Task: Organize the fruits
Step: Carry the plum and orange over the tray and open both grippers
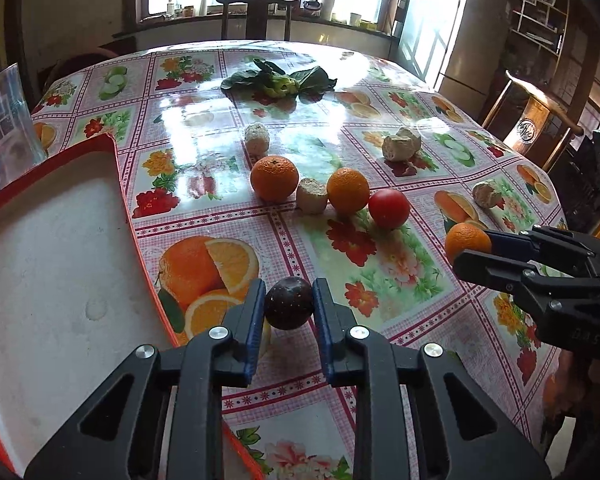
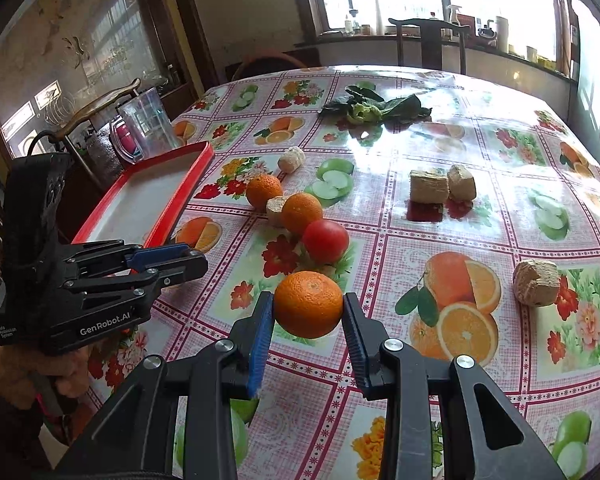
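In the left wrist view, the left claw (image 1: pixel 289 304) is gripping a dark purple fruit (image 1: pixel 289 303) low in the centre of the frame, its blue pads pressing on both sides, just right of the red-rimmed tray (image 1: pixel 116 168) that is filling the lower left. The right claw (image 2: pixel 308 306) is clamping an orange (image 2: pixel 308 304) at the centre of the right wrist view, narrowly open around it. Further up the tabletop (image 1: pixel 340 80), a row is sitting mid-frame — two more oranges (image 1: pixel 275 178), a tomato (image 1: pixel 389 209) and a pale cut chunk (image 1: pixel 312 195) wedged between the oranges. More pale chunks (image 1: pixel 401 144) are lying to the right, and leafy greens (image 1: pixel 278 80) are resting near the far edge — in the upper centre.
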